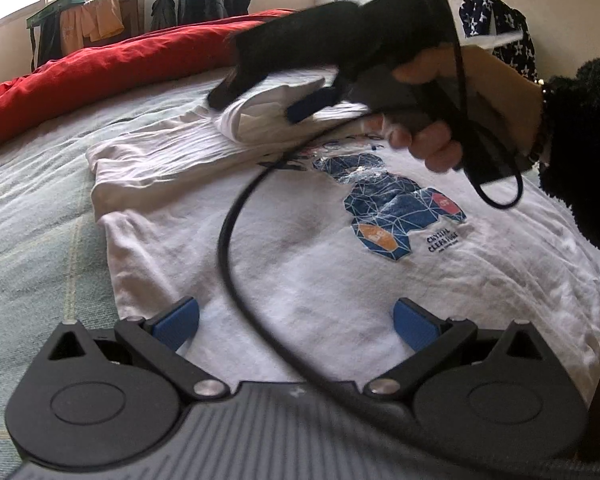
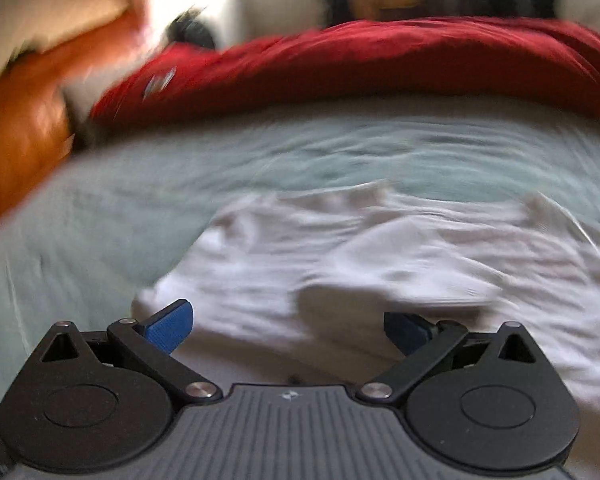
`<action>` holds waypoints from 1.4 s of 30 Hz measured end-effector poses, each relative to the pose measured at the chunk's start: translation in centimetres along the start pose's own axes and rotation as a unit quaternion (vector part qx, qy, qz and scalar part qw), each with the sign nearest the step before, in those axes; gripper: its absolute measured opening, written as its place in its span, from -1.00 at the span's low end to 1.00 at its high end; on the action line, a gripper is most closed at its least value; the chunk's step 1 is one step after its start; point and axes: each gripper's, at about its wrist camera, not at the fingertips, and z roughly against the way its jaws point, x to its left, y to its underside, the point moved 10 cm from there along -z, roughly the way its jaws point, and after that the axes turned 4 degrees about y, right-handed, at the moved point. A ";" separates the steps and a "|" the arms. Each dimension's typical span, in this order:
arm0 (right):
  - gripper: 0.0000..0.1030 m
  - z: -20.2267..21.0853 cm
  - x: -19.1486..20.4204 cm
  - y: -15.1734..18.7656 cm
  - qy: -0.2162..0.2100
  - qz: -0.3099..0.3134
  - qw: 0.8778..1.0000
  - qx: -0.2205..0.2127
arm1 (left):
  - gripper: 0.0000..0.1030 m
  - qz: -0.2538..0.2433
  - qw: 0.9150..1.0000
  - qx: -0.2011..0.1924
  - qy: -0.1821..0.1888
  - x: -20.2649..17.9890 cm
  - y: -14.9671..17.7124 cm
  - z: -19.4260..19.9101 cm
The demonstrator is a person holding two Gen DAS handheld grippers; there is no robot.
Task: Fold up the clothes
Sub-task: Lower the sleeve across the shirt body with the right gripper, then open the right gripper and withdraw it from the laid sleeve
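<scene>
My left hand-held gripper hovers with jaws wide over the white T-shirt, which lies flat on the bed. My right hand-held gripper, jaws also wide, hangs over the shirt's folded sleeve, holding nothing.

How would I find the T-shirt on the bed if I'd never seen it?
Look at the bed with the pale green sheet and the red blanket heaped along its far side. The T-shirt lies flat on the sheet, nearer than the blanket. It is the only white thing there, with a blue picture printed on its front.
</scene>
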 end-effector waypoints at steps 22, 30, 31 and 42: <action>1.00 0.3 5.2 -5.0 -0.183 -0.070 0.980 -0.028 | 0.99 -0.001 1.000 -0.001 0.002 0.1 0.1 0.0; 1.00 6.5 -3.8 -3.5 -0.066 -0.055 0.995 -0.052 | 0.99 -0.003 1.000 0.000 0.000 0.1 0.0 0.2; 1.00 8.0 -5.5 -3.2 -0.033 -0.041 0.997 -0.059 | 0.99 -0.003 1.000 0.000 -0.001 0.1 0.0 0.3; 1.00 15.7 -20.8 3.6 0.230 0.038 0.971 -0.046 | 0.99 -0.052 0.991 -0.044 0.118 -7.2 -3.6 2.0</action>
